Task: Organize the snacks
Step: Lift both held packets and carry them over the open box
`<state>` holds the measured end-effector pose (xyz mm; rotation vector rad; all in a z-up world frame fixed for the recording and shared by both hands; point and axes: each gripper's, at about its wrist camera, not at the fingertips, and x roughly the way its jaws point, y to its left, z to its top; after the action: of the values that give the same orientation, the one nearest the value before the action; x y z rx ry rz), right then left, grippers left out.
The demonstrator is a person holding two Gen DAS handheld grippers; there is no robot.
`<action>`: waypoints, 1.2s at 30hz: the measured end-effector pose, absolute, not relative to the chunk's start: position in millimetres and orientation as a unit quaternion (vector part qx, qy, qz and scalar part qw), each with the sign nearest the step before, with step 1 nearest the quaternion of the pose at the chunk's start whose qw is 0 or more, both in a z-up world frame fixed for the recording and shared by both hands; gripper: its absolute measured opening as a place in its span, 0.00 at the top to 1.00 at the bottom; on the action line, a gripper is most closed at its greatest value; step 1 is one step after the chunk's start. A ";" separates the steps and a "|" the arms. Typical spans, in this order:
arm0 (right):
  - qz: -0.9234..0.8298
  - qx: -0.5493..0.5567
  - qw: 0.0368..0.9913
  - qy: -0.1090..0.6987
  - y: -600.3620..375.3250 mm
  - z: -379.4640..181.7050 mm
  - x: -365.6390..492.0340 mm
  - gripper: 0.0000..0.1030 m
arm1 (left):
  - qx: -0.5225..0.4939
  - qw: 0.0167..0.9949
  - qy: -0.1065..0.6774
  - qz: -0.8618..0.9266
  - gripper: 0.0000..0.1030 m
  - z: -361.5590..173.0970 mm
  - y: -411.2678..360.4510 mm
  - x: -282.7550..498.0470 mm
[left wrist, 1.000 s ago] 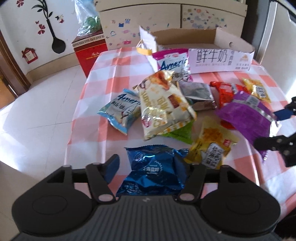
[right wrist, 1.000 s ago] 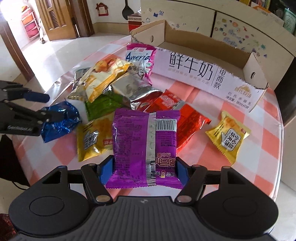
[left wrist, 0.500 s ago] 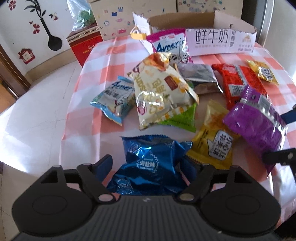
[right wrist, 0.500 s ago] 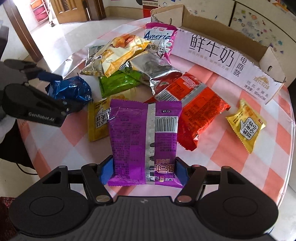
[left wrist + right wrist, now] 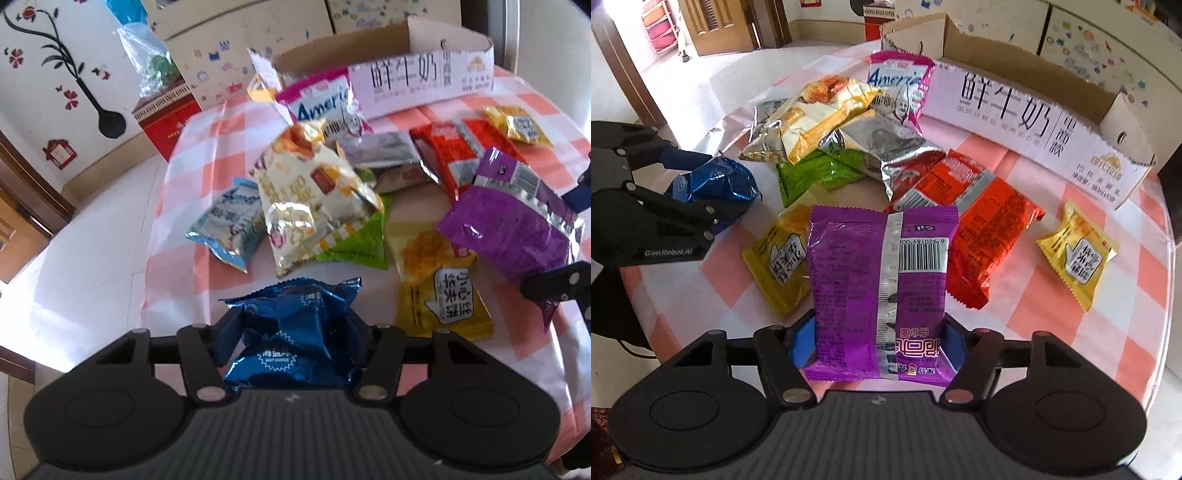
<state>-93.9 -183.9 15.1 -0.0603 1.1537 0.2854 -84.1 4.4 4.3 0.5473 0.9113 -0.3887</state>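
Observation:
My left gripper (image 5: 291,332) is shut on a blue foil snack packet (image 5: 295,332) and holds it above the near edge of the checked table (image 5: 184,266). My right gripper (image 5: 879,343) is shut on a purple snack packet (image 5: 879,295) and holds it above the table. The purple packet also shows at the right of the left wrist view (image 5: 513,225), and the blue packet shows at the left of the right wrist view (image 5: 713,181). An open cardboard box (image 5: 1027,110) stands at the far side of the table.
Loose snack bags lie between me and the box: a cream bag (image 5: 314,192), a green one (image 5: 820,173), a silver one (image 5: 886,147), a red one (image 5: 982,218), two yellow ones (image 5: 779,258) (image 5: 1078,254), a pink one (image 5: 901,81), a light blue one (image 5: 229,229).
Both grippers have lifted with their packets held and moved closer to the box. The snacks on the table have not moved.

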 end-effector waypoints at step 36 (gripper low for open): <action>0.067 -0.029 0.903 0.424 -220.7 77.5 -73.7 0.28 | 0.257 0.884 0.325 -0.217 0.45 81.0 -31.5 -56.8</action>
<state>-73.7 -220.7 77.5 -0.0597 0.8769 0.1379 -56.8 -31.5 81.0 0.5350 0.6756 -0.4510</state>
